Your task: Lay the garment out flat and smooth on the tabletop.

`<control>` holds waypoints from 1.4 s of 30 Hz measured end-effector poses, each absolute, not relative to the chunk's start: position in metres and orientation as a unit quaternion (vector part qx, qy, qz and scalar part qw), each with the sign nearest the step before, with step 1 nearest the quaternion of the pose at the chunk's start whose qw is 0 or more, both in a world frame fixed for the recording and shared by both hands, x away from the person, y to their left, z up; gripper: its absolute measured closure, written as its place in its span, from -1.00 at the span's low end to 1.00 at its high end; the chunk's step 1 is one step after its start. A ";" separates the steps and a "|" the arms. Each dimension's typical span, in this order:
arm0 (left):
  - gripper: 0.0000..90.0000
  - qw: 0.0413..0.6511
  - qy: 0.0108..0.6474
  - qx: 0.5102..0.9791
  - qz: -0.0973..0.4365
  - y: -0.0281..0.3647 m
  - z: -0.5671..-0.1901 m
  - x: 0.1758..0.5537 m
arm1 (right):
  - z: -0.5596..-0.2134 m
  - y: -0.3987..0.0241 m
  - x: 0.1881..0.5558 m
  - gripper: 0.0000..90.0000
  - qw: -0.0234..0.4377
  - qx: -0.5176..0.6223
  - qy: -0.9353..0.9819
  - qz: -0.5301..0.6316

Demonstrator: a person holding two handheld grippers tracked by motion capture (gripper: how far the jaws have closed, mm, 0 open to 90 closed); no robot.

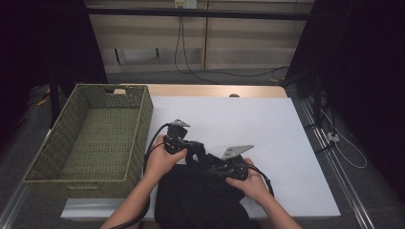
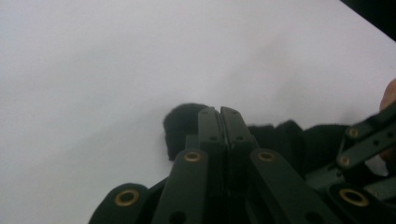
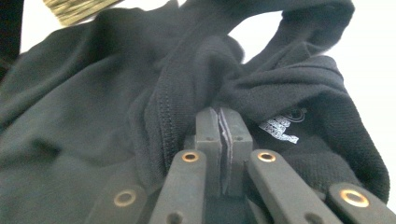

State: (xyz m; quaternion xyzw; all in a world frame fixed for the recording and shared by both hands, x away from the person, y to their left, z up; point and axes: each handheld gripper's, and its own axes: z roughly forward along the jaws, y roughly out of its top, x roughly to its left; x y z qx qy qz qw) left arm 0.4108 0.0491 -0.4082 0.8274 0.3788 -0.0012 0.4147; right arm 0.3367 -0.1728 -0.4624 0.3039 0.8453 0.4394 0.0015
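A black garment [image 1: 200, 200] lies bunched at the near edge of the white table top [image 1: 272, 124]. My left gripper [image 1: 199, 153] is at the garment's far edge, and its jaws are shut, with a lump of the black fabric [image 2: 182, 128] at the tips. My right gripper [image 1: 211, 168] sits close beside it, pointing left. In the right gripper view the right gripper [image 3: 219, 114] is shut on a gathered fold of the garment [image 3: 196, 70], next to a small white printed label [image 3: 279, 127]. The left gripper [image 2: 219, 113] sees the right gripper's linkage [image 2: 369, 140] at its right edge.
A large green woven basket [image 1: 143, 125] stands on the left of the table, touching the white top's left edge. Bare white surface stretches to the right and behind the grippers. Cables run along the floor at the back, and a dark curtain hangs on the right.
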 end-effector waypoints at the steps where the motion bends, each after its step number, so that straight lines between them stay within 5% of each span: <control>1: 0.97 0.413 0.378 0.829 -0.001 0.050 -0.407 0.409 | -0.462 -0.171 0.333 0.96 -0.003 0.299 0.847 0.439; 18: 0.96 0.390 0.361 0.847 -0.031 0.049 -0.399 0.389 | -0.462 -0.155 0.293 0.95 -0.084 0.242 0.855 0.451; 25: 0.96 0.399 0.373 0.838 -0.005 0.051 -0.385 0.400 | -0.440 -0.194 0.310 0.95 -0.019 0.339 0.805 0.487; 33: 0.96 0.425 0.390 0.815 0.048 0.059 -0.339 0.427 | -0.374 -0.260 0.352 0.95 0.093 0.433 0.725 0.528; 42: 0.96 0.439 0.408 0.796 0.084 0.061 -0.302 0.451 | -0.317 -0.279 0.393 0.95 0.169 0.462 0.696 0.524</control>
